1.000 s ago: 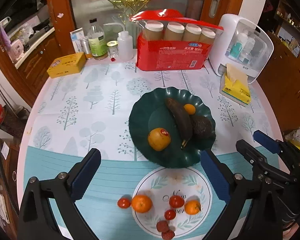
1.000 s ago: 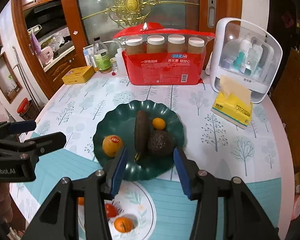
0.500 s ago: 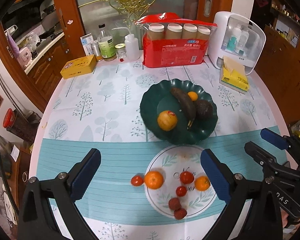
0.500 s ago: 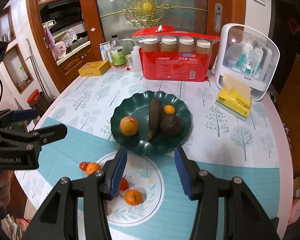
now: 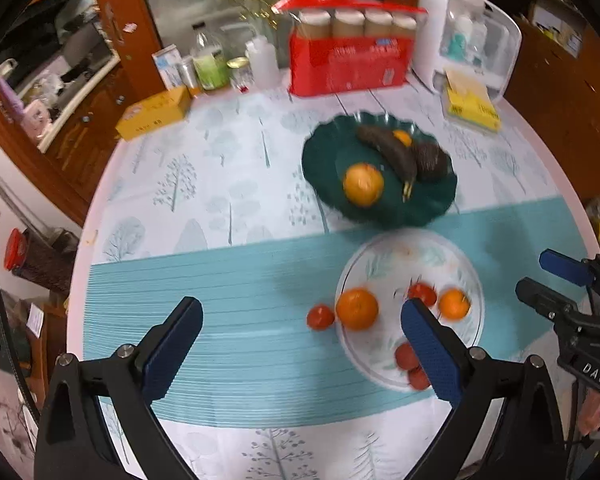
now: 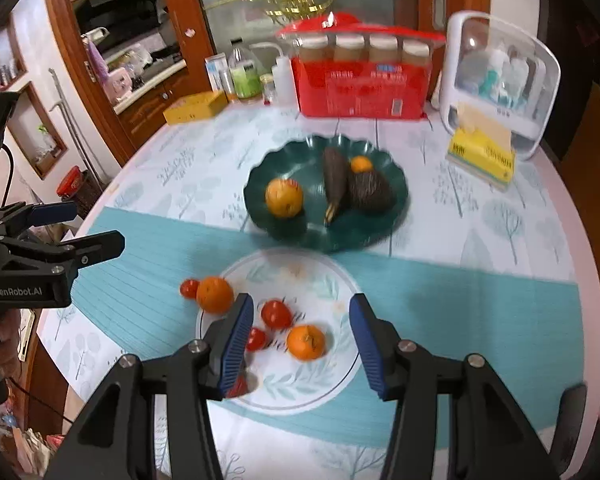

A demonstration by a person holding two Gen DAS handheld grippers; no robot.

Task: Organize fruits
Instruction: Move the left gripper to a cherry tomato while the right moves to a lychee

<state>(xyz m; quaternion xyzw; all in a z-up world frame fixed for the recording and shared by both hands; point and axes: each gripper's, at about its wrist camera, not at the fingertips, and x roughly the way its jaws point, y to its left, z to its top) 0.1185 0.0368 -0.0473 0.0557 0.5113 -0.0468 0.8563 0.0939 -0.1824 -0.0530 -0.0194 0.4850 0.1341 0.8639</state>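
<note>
A dark green plate (image 5: 328,184) (image 6: 392,216) holds an orange (image 5: 363,184) (image 6: 284,197), a blackened banana (image 5: 388,150) (image 6: 335,178), an avocado (image 5: 430,160) (image 6: 370,192) and a small orange fruit (image 6: 361,164). Nearer, a white patterned plate (image 5: 380,360) (image 6: 324,380) carries a tangerine (image 5: 454,304) (image 6: 306,342), tomatoes (image 6: 276,314) and lychees (image 5: 406,356). A larger tangerine (image 5: 357,308) (image 6: 215,294) and a tomato (image 5: 320,317) (image 6: 189,288) lie at its left rim. My left gripper (image 5: 300,344) is open and empty above the table. My right gripper (image 6: 302,344) is open and empty over the white plate.
At the back stand a red pack of jars (image 5: 348,60) (image 6: 362,76), bottles (image 5: 208,64), a yellow box (image 5: 154,114) (image 6: 196,108), a white organiser (image 6: 500,80) and a yellow tissue pack (image 5: 474,106) (image 6: 484,152). The round table edge (image 5: 80,264) curves at left.
Both grippers have pulled back and risen from the table, so both plates now show whole. The left view has shifted left. No fruit has moved.
</note>
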